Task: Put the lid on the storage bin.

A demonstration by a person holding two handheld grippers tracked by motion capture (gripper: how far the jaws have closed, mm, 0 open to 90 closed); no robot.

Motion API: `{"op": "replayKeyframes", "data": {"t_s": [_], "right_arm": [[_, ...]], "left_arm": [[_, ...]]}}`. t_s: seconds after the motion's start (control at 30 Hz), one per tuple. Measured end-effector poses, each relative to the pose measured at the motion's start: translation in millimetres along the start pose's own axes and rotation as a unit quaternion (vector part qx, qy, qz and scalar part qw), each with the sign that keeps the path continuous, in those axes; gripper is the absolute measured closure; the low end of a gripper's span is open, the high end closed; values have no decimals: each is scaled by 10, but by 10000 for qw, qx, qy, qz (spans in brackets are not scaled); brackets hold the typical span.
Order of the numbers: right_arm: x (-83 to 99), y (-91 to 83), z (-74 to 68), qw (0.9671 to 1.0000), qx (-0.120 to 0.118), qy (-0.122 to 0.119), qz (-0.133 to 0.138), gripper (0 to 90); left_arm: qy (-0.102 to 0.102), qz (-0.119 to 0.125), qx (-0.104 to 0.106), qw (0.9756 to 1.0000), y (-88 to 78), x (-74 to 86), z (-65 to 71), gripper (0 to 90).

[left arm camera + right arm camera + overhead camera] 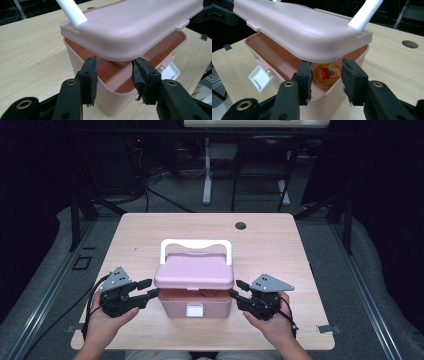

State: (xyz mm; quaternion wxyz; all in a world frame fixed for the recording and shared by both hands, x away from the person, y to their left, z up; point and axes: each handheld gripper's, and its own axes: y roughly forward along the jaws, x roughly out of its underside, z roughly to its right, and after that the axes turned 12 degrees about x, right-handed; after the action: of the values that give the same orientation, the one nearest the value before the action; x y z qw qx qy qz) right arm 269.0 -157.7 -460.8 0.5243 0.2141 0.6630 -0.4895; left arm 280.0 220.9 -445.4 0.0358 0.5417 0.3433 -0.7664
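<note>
From above, a pale pink plastic box (pixel 194 302) with a white carrying handle (pixel 196 245) sits between the left gripper (pixel 148 290) and the right gripper (pixel 236 288) on the light wooden table (pixel 150 232). Each gripper's jaws are apart and grip nothing, their tips just under the raised edge of the pink lid (pixel 194 271). The right gripper view reveals a round tin with an orange label (pixel 327 74) inside, just beyond the jaws; the left gripper view catches only its rim (pixel 121 63). The label's print is unreadable. A white latch (pixel 260 78) hangs open at the front.
</note>
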Motion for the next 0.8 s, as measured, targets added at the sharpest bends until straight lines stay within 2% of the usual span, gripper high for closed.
{"op": "replayKeyframes", "data": {"t_s": [0.37, 0.8], "right_arm": [[63, 10, 2, 10000, -21, -14, -51, 603], [115, 33, 133, 9998, 151, 92, -110, 603]], "left_arm": [[-25, -18, 22, 10000, 16, 67, -5, 554], [-14, -42, 54, 10000, 35, 101, -13, 555]]}}
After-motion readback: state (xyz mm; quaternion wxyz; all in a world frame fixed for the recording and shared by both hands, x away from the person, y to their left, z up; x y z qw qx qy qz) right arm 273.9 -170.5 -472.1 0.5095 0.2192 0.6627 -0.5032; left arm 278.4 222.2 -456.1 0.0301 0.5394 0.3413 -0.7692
